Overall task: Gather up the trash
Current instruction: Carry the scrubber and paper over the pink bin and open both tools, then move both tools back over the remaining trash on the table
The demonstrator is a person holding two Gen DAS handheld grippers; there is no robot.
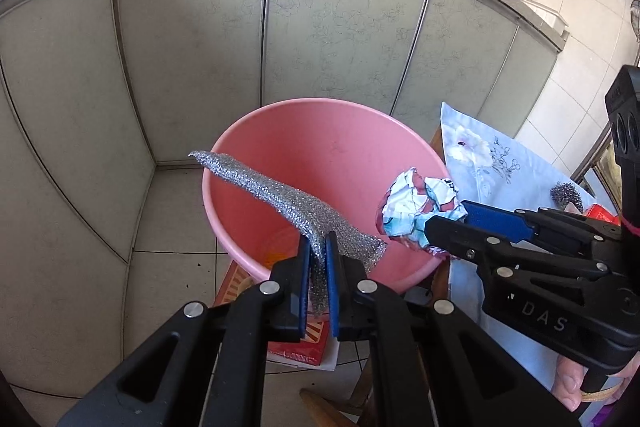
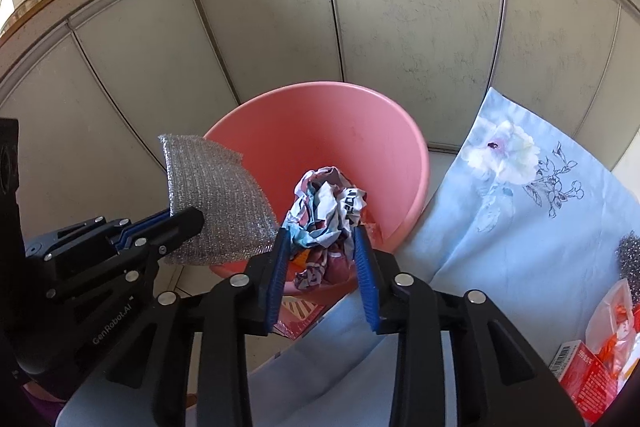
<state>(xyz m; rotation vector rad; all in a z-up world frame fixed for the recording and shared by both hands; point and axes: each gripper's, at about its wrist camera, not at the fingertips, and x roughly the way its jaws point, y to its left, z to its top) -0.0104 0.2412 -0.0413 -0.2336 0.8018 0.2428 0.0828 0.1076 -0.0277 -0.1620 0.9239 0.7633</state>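
Above the smooth pink plastic bucket (image 1: 320, 155), the left gripper (image 1: 318, 247) pinches a limp, glittery silver mesh scouring cloth (image 1: 280, 199) between nearly closed blue pads, beside it the right gripper (image 2: 322, 239) clasps a crumpled printed paper ball (image 2: 326, 203) over the rim.

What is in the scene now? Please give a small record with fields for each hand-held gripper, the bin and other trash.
left hand-held gripper: shut on the silver mesh scouring cloth, over the bucket
right hand-held gripper: holds the crumpled printed paper at the bucket's rim
bin: pink bucket on the floor by the cabinets
other trash: steel wool ball and red packet on the floral cloth
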